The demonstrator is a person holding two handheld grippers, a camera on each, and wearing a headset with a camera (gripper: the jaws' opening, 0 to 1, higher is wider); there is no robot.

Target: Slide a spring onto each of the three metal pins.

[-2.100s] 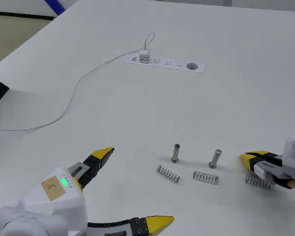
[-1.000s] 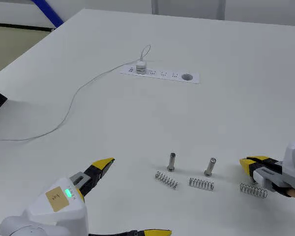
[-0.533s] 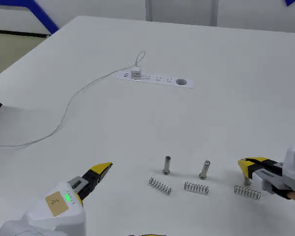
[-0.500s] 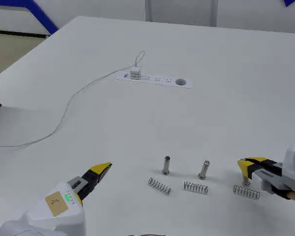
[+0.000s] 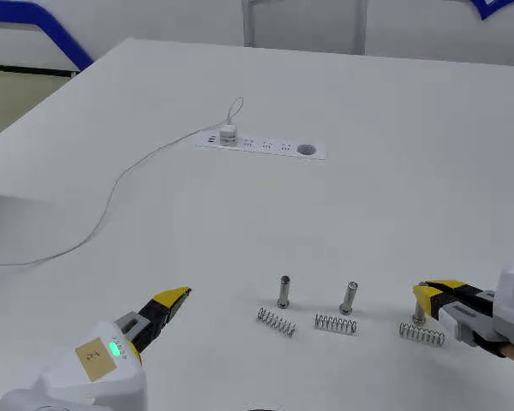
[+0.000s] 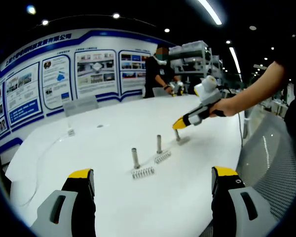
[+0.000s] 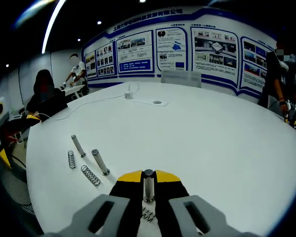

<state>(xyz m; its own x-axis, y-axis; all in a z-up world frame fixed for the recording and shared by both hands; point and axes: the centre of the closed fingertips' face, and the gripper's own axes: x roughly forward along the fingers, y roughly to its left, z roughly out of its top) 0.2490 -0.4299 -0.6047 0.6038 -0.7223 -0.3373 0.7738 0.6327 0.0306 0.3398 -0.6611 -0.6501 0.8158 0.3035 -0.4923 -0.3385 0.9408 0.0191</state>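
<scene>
Three metal pins stand upright in a row near the front of the white table (image 5: 394, 171): the left pin (image 5: 283, 289), the middle pin (image 5: 349, 296) and the third pin (image 5: 419, 316). Each has a spring lying flat just in front of it: the left spring (image 5: 276, 320), the middle spring (image 5: 336, 324) and the right spring (image 5: 421, 334). None of the springs is on a pin.

The right gripper (image 5: 430, 297) reaches in low from the right. Its jaws are drawn in close around the third pin and seem to pinch it, with the right spring lying just under them.

The left gripper (image 6: 153, 175) hangs above the table's near left part, well apart from the pins. Its jaws are spread wide with nothing between them.

Behind the pins the table runs bare up to a power strip (image 5: 261, 146) that carries a white plug (image 5: 228, 134). From there a cable (image 5: 111, 201) curves off toward the table's left edge. The far edge lies well beyond the strip, and the surface to the right of the strip is open too.
</scene>
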